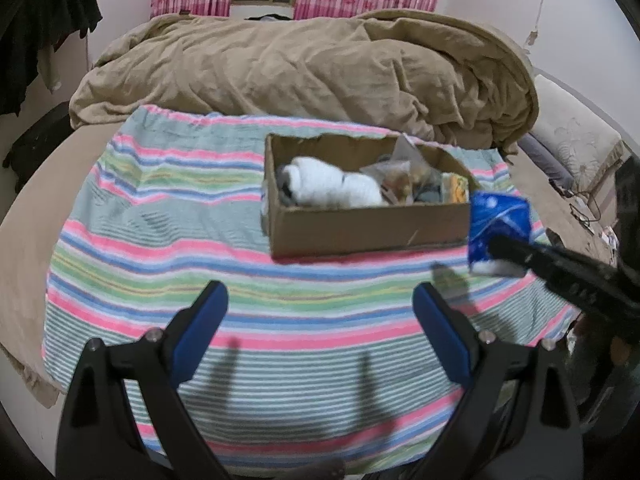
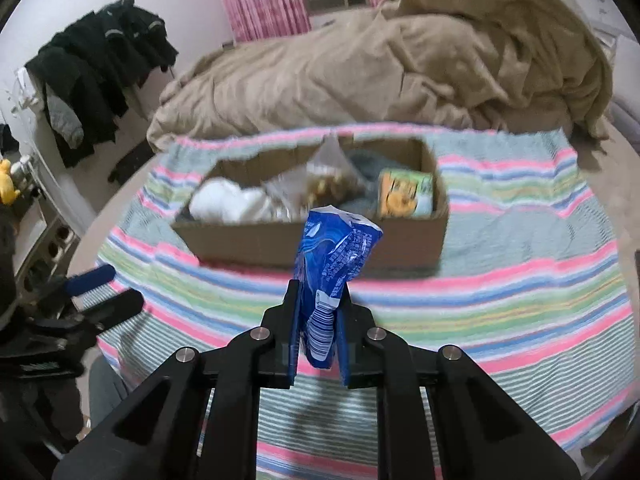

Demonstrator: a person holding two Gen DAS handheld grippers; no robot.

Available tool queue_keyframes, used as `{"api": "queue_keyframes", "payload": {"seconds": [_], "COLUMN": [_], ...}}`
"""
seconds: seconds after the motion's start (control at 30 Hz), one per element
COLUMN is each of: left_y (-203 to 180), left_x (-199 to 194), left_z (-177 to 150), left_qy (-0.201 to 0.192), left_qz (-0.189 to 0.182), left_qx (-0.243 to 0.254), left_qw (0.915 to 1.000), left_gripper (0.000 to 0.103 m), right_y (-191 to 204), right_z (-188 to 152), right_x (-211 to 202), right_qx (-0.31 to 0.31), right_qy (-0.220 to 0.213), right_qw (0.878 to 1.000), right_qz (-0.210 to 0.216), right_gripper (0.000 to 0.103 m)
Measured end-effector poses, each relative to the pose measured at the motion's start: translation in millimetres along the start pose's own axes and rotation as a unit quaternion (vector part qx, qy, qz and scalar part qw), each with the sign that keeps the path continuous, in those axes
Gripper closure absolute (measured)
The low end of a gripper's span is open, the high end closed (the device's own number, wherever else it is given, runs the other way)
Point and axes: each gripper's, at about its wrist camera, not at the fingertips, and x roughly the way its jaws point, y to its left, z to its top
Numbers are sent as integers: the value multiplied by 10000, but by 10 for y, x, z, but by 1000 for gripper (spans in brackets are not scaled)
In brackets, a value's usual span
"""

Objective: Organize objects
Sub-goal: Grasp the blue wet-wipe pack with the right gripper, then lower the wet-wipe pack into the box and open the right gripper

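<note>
Right hand-held gripper (image 2: 318,292) pinches blue packet (image 2: 334,256) (barcode shows).

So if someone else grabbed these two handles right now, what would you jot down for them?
Right gripper: jaws shut on the crinkled blue plastic packet, held in the air in front of the brown cardboard box.
Left gripper: jaws open, holding nothing, above the striped towel.
Done: white rolled cloth, clear bag and a yellow-green pack lie in the box.
Left: put the blue packet in.
</note>
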Motion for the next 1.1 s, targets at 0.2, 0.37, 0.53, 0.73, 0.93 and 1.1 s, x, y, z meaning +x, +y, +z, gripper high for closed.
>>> {"api": "queue_keyframes", "payload": {"seconds": [0.2,0.37,0.53,0.73,0.93,1.1], "left_y": [-50,-95,-115,-123,-100,-68], "left_x": [-1,49,116,221,337,396], "left_z": [164,316,440,513,560,561], "left_qy": [-136,-243,-296,-296,-252,-205], "left_qz": [-33,-47,-73,-94,-95,-91], "left_qx": [57,113,124,128,84,61], "left_qw": [9999,9996,9995,9994,9996,9997], "left_gripper": [8,8,8,8,8,8], "right_y": [-86,-156,-166,-317,-409,-404], "right_z": [258,443,591,780,834,816], "right_x": [-157,-77,94,422,863,1042], "right_qx": [-29,-144,-242,-203,-232,-177], "right_qy": [-324,-436,-435,-244,174,330], "right_qw": [9994,9989,9988,9991,9989,9989], "right_qz": [-63,-72,-45,-286,-370,-271], "right_gripper": [87,87,87,87,87,87]}}
